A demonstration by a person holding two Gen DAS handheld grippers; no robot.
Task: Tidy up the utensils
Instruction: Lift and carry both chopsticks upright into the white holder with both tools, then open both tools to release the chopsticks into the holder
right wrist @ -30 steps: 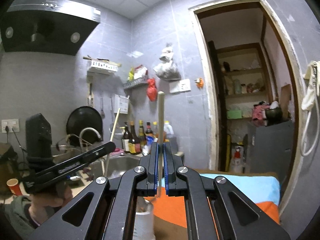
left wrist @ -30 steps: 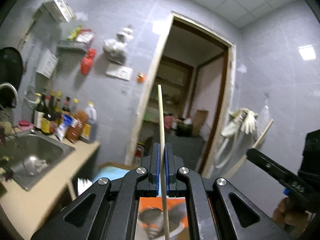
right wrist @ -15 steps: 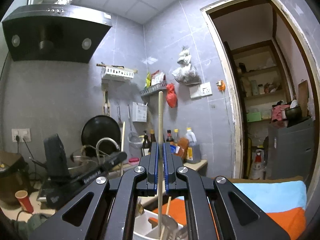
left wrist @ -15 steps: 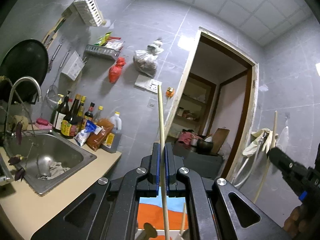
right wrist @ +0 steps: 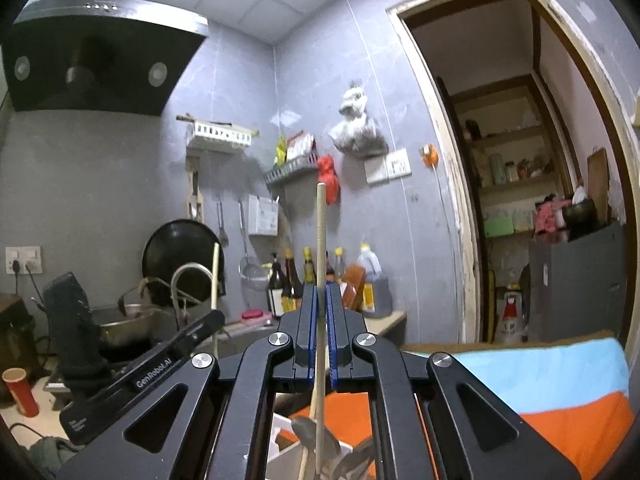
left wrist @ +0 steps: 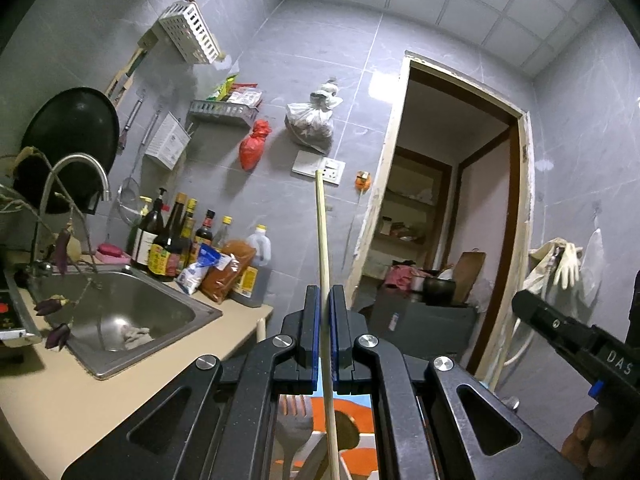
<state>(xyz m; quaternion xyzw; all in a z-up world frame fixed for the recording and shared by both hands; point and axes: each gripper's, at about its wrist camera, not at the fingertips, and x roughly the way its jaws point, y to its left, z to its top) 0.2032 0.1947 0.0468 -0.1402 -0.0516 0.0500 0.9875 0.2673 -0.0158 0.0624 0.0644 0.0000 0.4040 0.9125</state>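
Note:
In the left wrist view my left gripper (left wrist: 325,300) is shut on a pale wooden chopstick (left wrist: 321,232) that stands upright. Its lower end reaches down past a grey fork (left wrist: 294,424) beneath the jaws. At the right edge a hand holds my right gripper (left wrist: 524,304). In the right wrist view that right gripper (right wrist: 320,294) is shut on a second upright chopstick (right wrist: 321,232). Its lower end hangs inside a white utensil holder (right wrist: 282,436) beside a metal spoon (right wrist: 316,436). My left gripper (right wrist: 214,320) shows at the left with its chopstick (right wrist: 215,276).
An orange and blue cloth (right wrist: 540,380) lies under the holder. To the left are a steel sink (left wrist: 120,312) with a tap (left wrist: 80,168), sauce bottles (left wrist: 176,240) on the beige counter (left wrist: 80,392), and a red cup (right wrist: 20,392). A doorway (left wrist: 452,220) opens at the right.
Both grippers have sunk with their chopsticks. The holder's fork and spoon have come into view under the jaws. The right chopstick's lower end has gone down into the holder.

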